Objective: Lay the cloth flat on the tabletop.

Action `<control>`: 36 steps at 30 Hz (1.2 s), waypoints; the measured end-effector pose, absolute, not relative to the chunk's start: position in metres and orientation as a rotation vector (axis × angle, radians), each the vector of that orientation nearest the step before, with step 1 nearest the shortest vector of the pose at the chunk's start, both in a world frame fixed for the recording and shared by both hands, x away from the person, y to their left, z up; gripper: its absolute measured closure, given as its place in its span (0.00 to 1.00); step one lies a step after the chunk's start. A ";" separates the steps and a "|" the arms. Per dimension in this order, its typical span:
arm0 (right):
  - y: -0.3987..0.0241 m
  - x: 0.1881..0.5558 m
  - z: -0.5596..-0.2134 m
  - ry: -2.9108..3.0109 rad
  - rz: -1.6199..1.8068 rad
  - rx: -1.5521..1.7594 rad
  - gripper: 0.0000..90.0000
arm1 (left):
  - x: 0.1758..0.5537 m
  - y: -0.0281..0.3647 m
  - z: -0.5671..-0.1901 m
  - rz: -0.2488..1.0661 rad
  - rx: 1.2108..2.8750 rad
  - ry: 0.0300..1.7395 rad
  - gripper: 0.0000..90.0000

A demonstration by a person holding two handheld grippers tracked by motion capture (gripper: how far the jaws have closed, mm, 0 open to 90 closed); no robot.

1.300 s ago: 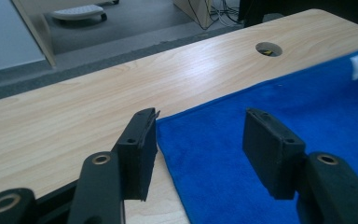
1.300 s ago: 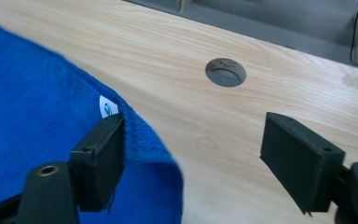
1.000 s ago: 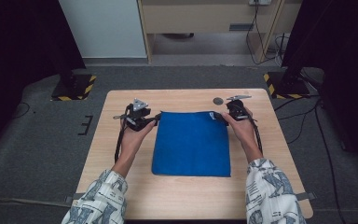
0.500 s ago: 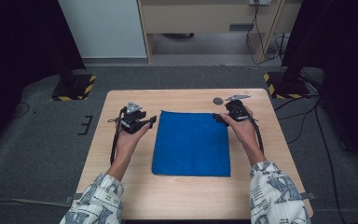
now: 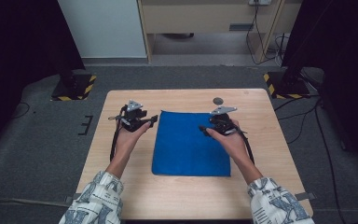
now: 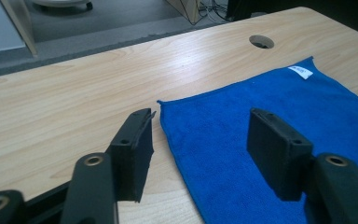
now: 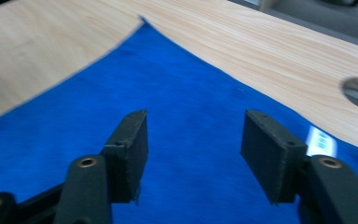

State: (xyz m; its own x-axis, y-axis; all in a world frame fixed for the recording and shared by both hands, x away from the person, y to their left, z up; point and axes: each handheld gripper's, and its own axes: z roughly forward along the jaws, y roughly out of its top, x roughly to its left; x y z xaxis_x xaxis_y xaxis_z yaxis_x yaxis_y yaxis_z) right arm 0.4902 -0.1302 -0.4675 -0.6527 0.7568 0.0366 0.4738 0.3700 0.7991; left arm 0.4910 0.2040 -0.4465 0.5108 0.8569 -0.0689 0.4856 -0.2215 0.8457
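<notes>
A blue cloth lies flat in the middle of the wooden table. My left gripper hovers at the cloth's far left corner, jaws pointing right. They have just been opening a little, with nothing pressed between the pads. My right gripper is over the cloth's far right part, jaws pointing left. Its jaws have just been closing but still stand apart, with only the cloth lying below them. A white label sits beside the right jaw. Left gripper and right gripper both hold nothing.
A round cable hole is in the tabletop just beyond the cloth's far right corner. Black stands on yellow-and-black striped bases flank the table on the floor behind. Bare wood surrounds the cloth on all sides.
The right gripper moved from the cloth's far right corner leftward and nearer, over the cloth, and its jaws narrowed. The left gripper stayed at the far left corner.
</notes>
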 end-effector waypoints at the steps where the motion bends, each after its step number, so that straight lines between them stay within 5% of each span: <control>1: -0.125 0.486 -0.466 2.299 1.192 1.072 0.49 | 0.492 0.204 -0.446 0.536 1.884 1.104 0.43; 19: -0.060 0.424 -0.477 2.457 1.220 0.918 0.67 | 0.514 0.189 -0.445 0.537 1.956 1.016 0.20; 36: -0.015 0.389 -0.493 2.577 1.226 0.802 0.90 | 0.521 0.193 -0.451 0.501 1.979 1.037 0.18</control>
